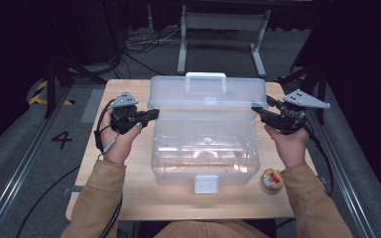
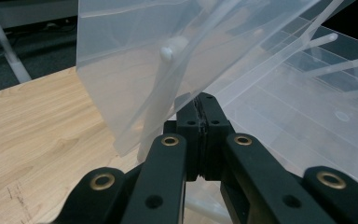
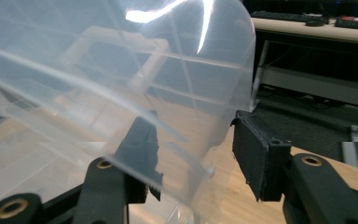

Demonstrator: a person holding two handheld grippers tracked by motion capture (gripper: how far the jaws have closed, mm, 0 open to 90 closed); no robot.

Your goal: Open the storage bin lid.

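Black fingers (image 2: 200, 135) of left gripper (image 1: 149, 115) pressed together beside the clear toolbox's lid (image 1: 208, 94); right gripper (image 1: 259, 113) spread wide, straddling its edge. Unsupported lid may drop.

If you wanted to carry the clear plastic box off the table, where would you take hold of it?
After closing it, by the white handle on the raised lid, coming from above. It is an open loop the fingers can close around; the box walls are broad and smooth.

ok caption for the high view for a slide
Two hand-held grippers, left and right, flank the raised lid of a clear plastic toolbox on a wooden table.
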